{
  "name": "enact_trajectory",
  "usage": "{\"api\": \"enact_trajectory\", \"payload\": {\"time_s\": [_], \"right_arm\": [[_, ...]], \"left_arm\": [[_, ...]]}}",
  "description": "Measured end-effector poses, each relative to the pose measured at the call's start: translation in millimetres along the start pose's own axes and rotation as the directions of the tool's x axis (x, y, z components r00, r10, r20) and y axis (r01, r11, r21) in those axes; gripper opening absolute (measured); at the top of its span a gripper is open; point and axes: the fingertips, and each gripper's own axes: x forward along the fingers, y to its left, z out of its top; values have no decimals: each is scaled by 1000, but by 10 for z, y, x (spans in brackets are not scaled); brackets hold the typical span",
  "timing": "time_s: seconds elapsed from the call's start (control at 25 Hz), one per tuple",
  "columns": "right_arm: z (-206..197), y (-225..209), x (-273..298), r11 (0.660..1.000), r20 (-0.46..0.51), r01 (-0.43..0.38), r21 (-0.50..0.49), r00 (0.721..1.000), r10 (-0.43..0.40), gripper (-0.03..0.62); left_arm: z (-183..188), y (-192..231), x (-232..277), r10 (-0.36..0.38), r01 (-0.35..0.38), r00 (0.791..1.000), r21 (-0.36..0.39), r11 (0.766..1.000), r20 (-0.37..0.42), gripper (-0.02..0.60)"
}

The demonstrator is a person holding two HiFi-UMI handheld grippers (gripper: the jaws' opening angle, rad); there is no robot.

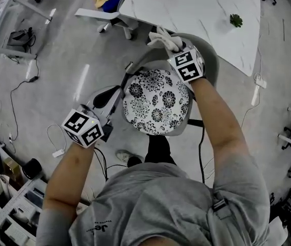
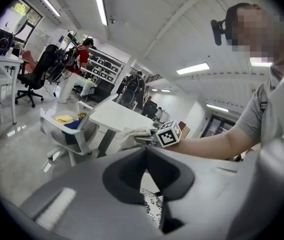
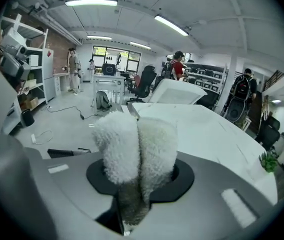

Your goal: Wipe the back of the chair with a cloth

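Note:
The office chair has a black-and-white floral seat cushion [image 1: 155, 101] and a grey back [image 1: 213, 68] that faces the white table. My right gripper [image 1: 175, 49] is at the top of the chair back, shut on a fluffy white cloth [image 1: 163, 39]. In the right gripper view the cloth [image 3: 136, 146] bulges up out of the right gripper [image 3: 135, 186]. My left gripper [image 1: 115, 92] hovers at the chair's left side, shut and holding nothing. The left gripper view shows the left gripper [image 2: 146, 156], with the cloth [image 2: 130, 134] beyond it.
A white marble-look table [image 1: 196, 9] with a small green plant [image 1: 236, 20] stands just past the chair. A second chair [image 1: 109, 18] with yellow and blue items is at its left. Cables [image 1: 17, 99] trail on the floor, and shelves [image 1: 1, 188] stand at lower left.

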Motion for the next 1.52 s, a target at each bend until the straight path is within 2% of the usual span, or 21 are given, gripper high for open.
{"api": "enact_trajectory", "payload": {"time_s": [0.12,0.28,0.4,0.76,1.08,1.24,1.32,1.36,1.44,1.52], "right_arm": [[-77,-169,46,998,-12,64,13,998,-64,101],[-128,-214,30,993,-22,115,-33,993,-116,101],[-191,-327,-64,987,-36,161,-16,986,-162,101],[-676,-901,-673,948,-126,315,36,943,-309,101],[-1197,-1122,-1192,920,-205,383,78,910,-361,102],[-1226,-1174,-1403,904,-231,418,95,892,-388,101],[-1217,-1159,-1450,905,-229,411,105,896,-380,101],[-1189,-1111,-1439,916,-215,386,105,909,-358,101],[-1060,-889,-1339,956,-162,285,75,949,-270,101],[-882,-546,-1156,988,-107,153,2,983,-152,101]], "left_arm": [[-20,49,118,0,0,1000,5,1000,-7,57],[-5,49,214,-3,3,1000,3,1000,-2,57],[-7,9,238,-10,10,1000,-2,1000,-1,57],[-62,-93,139,-15,15,1000,11,1000,-17,57],[-12,-183,46,-24,24,1000,34,999,-19,57],[34,-196,-16,-19,20,1000,42,999,-12,57],[42,-210,-52,-21,21,1000,44,999,-9,57],[41,-213,-65,-21,21,1000,43,999,-7,57],[39,-204,-80,-19,19,1000,40,999,-2,57],[29,-190,-80,-17,17,1000,35,999,1,57]]}}
